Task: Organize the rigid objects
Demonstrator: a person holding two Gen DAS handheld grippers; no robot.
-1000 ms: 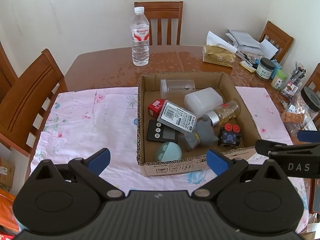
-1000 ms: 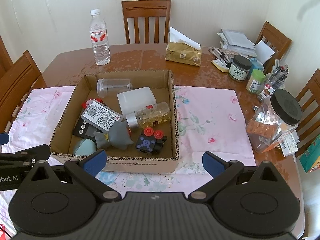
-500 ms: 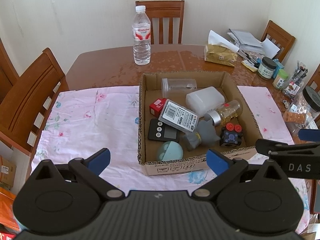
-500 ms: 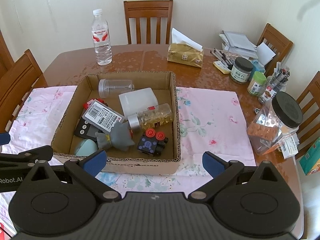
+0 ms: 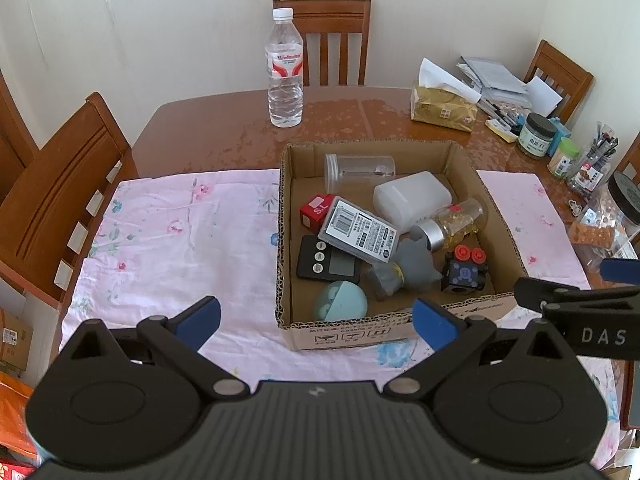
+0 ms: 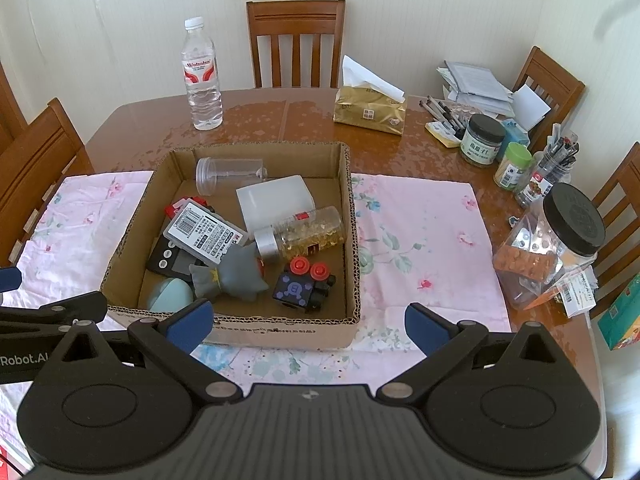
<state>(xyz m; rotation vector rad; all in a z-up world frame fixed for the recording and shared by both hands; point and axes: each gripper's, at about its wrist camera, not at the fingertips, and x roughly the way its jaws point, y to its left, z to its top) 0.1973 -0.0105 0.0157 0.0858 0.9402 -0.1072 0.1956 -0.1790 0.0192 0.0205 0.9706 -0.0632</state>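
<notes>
Lying jumbled in the cardboard box, the black scale is half hidden under a labelled case. Both the left gripper and right gripper hover before the box's near wall, jaws spread wide, empty.

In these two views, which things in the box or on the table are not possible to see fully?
- Red box: left wrist view, mostly covered by the barcode-labelled case.
- Black scale: right wrist view, partly under that case.
- Small print on the dark-lidded jar: too small.
- Green box: right wrist view, cut by the edge.
</notes>
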